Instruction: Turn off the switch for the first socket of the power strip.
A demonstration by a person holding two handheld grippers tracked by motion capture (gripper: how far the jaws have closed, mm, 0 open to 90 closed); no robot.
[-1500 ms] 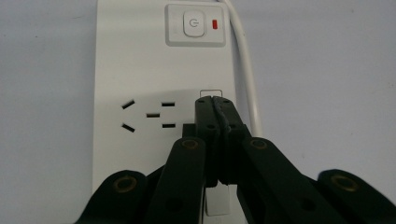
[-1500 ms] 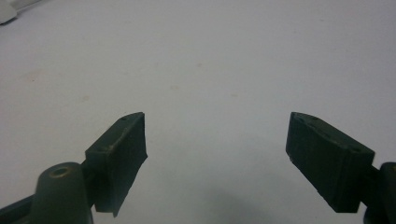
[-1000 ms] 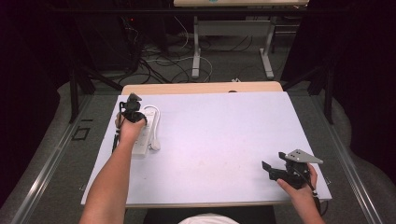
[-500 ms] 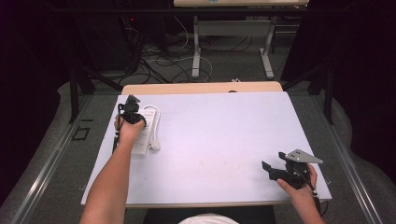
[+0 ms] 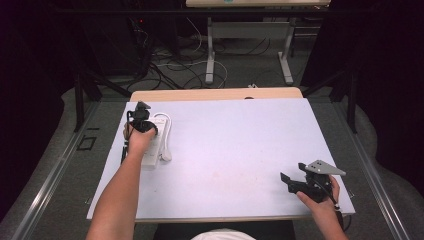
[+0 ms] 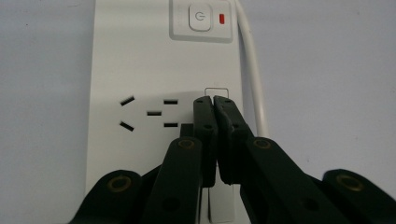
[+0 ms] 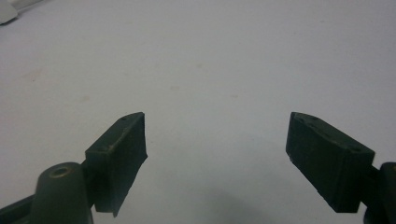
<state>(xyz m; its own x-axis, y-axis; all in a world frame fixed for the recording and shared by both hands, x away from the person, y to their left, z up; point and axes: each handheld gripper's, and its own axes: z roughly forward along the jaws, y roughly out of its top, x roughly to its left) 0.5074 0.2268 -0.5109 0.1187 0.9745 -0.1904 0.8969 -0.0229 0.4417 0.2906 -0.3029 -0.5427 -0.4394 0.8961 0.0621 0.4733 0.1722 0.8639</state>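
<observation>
Left claw [image 5: 142, 116] over white power strip [image 5: 156, 145]; right claw [image 5: 296, 181] near table's [image 5: 240, 150] corner.

**Left jaws closed, right jaws spread**

The person's left forearm [image 5: 120, 195] reached forward along the left side of the table, its hand [image 5: 138, 139] wrapped around the left gripper [image 6: 213, 100], which pointed downward. That gripper's jaws stood pressed together, tips nearly meeting. The right hand [image 5: 320, 202] sat near the table's front right corner, holding the right gripper [image 7: 217, 140] low and level, aimed toward the left. Its jaws stood wide apart with nothing between them.
</observation>
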